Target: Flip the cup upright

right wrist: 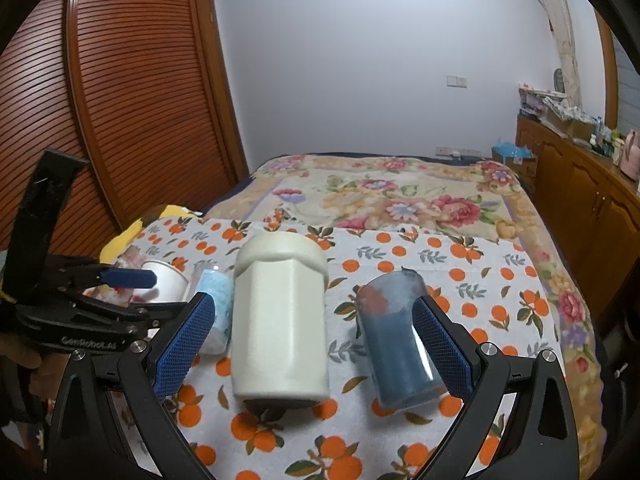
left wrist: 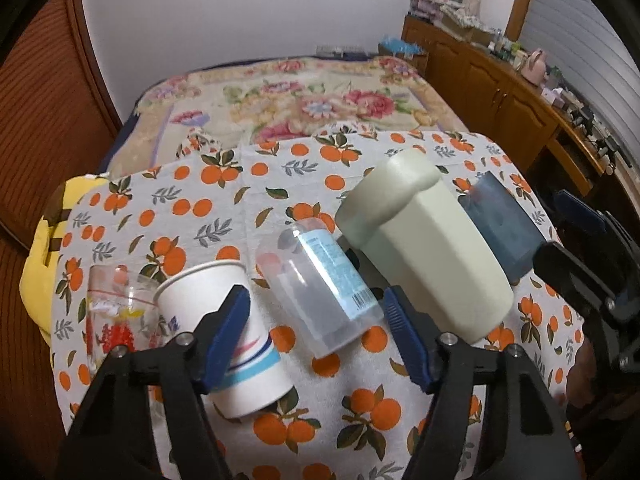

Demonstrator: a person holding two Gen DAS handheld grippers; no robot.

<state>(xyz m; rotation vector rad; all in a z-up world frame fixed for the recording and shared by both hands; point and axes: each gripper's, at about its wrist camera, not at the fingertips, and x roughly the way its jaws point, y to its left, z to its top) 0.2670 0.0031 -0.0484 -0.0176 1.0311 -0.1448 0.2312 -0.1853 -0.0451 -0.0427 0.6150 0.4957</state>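
Several cups stand upside down in a row on the orange-print tablecloth (left wrist: 304,168): a printed clear glass (left wrist: 114,312), a white paper cup (left wrist: 224,332), a clear plastic cup with a blue label (left wrist: 320,284), a big pale green cup (left wrist: 424,248) and a blue glass (left wrist: 500,224). My left gripper (left wrist: 316,312) is open, its fingers either side of the clear plastic cup. My right gripper (right wrist: 316,340) is open and wide, with the pale green cup (right wrist: 280,320) and the blue glass (right wrist: 400,340) between its fingers. The clear plastic cup (right wrist: 218,312) shows at its left.
A bed with a floral blanket (right wrist: 392,196) lies behind the table. A wooden louvred wardrobe (right wrist: 120,100) stands at the left, a wooden sideboard (right wrist: 580,192) with clutter at the right. A yellow cushion (left wrist: 44,240) lies off the table's left edge.
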